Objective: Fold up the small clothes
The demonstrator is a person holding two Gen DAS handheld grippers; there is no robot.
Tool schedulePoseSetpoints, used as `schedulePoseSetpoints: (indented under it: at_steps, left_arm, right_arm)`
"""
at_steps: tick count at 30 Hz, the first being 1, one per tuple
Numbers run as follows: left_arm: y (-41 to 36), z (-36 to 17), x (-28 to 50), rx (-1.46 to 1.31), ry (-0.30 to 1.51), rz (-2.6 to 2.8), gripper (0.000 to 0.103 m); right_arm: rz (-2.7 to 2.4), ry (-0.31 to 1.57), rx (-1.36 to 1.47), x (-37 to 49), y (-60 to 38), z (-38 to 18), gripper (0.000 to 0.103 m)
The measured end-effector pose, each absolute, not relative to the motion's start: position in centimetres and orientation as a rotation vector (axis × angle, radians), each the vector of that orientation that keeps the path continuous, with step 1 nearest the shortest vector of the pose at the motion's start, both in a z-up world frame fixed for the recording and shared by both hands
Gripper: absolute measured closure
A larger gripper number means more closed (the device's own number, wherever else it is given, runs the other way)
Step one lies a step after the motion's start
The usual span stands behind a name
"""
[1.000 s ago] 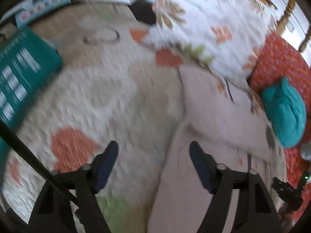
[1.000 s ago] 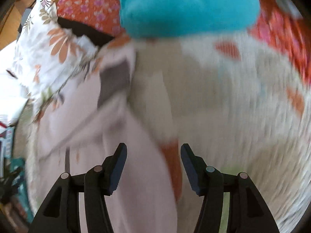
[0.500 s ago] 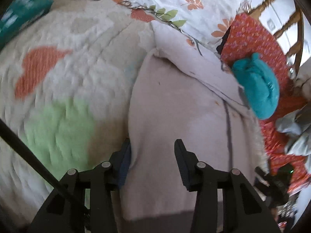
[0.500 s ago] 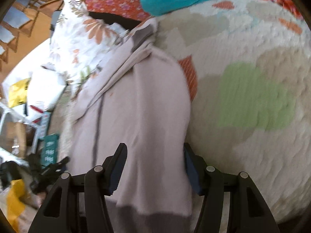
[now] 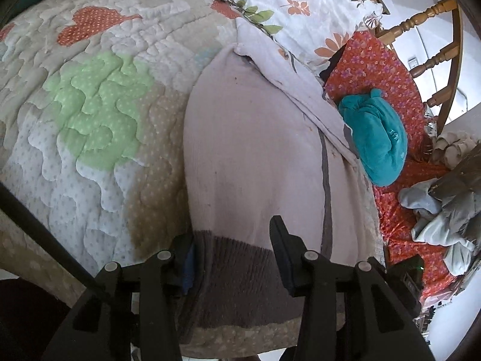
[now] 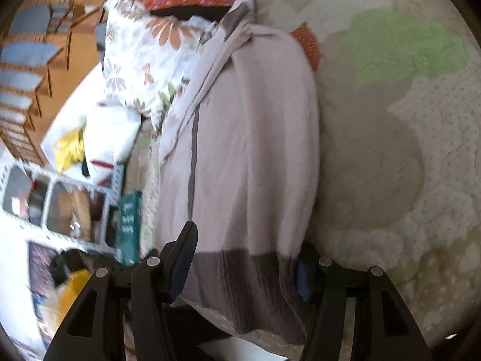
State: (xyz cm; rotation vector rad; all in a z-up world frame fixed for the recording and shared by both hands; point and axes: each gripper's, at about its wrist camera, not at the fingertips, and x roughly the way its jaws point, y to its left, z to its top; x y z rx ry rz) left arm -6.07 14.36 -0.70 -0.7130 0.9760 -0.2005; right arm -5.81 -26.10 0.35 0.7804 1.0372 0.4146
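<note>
A pale pink garment (image 5: 255, 156) with a dark grey ribbed band (image 5: 237, 267) lies flat on the quilted bed cover (image 5: 90, 111). My left gripper (image 5: 231, 255) is open and straddles the band's left end near the bed's front edge, one finger at the cloth's edge. The garment also shows in the right wrist view (image 6: 252, 150). My right gripper (image 6: 243, 258) is open and straddles the grey band (image 6: 240, 276) at its right end. Neither gripper visibly pinches the cloth.
A floral pillow (image 5: 300, 9) lies beyond the garment. A teal folded item (image 5: 375, 141) sits on a red floral cloth (image 5: 369, 66). Grey clothes (image 5: 445, 210) are piled at the right. Wooden chair rails (image 5: 436, 36) stand behind. A teal box (image 6: 129, 225) lies at the bed's side.
Both grippers have pulled back along the garment toward the bed's front edge. They now straddle the grey band instead of the cloth's middle.
</note>
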Motion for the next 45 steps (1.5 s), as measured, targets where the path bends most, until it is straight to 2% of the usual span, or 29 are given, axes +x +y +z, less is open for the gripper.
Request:
schedulePoseSetpoints:
  at_steps: [4, 5, 6, 7, 8, 9, 11, 19, 23, 26, 30, 38, 45]
  left_arm:
    - [13.7, -0.5, -6.4, -0.655, 0.961, -0.164, 0.062]
    - [13.5, -0.4, -6.5, -0.63, 0.962, -0.148, 0.065]
    - [13.4, -0.3, -6.6, -0.603, 0.968, -0.122, 0.078]
    - [13.3, -0.2, -6.5, -0.569, 0.98, -0.093, 0.096]
    - [13.4, -0.2, -6.4, -0.555, 0.992, -0.09, 0.097]
    - [13.7, -0.1, -6.2, -0.573, 0.997, -0.095, 0.097]
    - [14.8, 0.8, -6.2, -0.612, 0.988, -0.084, 0.097]
    - [16.5, 6.1, -11.8, -0.646, 0.87, -0.189, 0.1]
    - [16.6, 5.2, -15.9, -0.644, 0.891, -0.196, 0.1]
    - [16.3, 3.2, -16.8, -0.64, 0.953, -0.166, 0.1]
    - [17.3, 2.4, -16.8, -0.676, 0.973, -0.136, 0.1]
    - [19.6, 6.9, -8.9, -0.668, 0.842, -0.108, 0.1]
    - [21.2, 5.7, 2.2, -0.766, 0.883, -0.05, 0.1]
  right_arm:
    - [0.388, 1.045, 0.649, -6.7, -24.0, 0.9, 0.05]
    - [0.37, 1.046, 0.609, -7.0, -23.5, 1.0, 0.058]
    - [0.347, 1.046, 0.568, -7.2, -22.9, 1.1, 0.068]
    - [0.327, 1.045, 0.536, -7.4, -22.5, 1.1, 0.073]
    - [0.313, 1.046, 0.517, -7.5, -22.3, 1.1, 0.083]
    - [0.306, 1.046, 0.505, -7.5, -22.2, 1.1, 0.088]
    - [0.309, 1.042, 0.512, -7.3, -22.1, 1.5, 0.091]
    - [0.413, 1.031, 0.543, -10.2, -23.5, 4.1, 0.093]
    - [0.501, 1.089, 0.561, -13.3, -23.3, 3.6, 0.093]
    - [0.538, 1.169, 0.527, -14.5, -22.2, 1.9, 0.093]
    - [0.533, 1.167, 0.511, -14.2, -21.8, 2.1, 0.093]
    - [0.532, 0.985, 0.457, -8.5, -21.9, 9.0, 0.093]
    - [0.442, 0.903, 0.554, -0.5, -23.3, 11.1, 0.093]
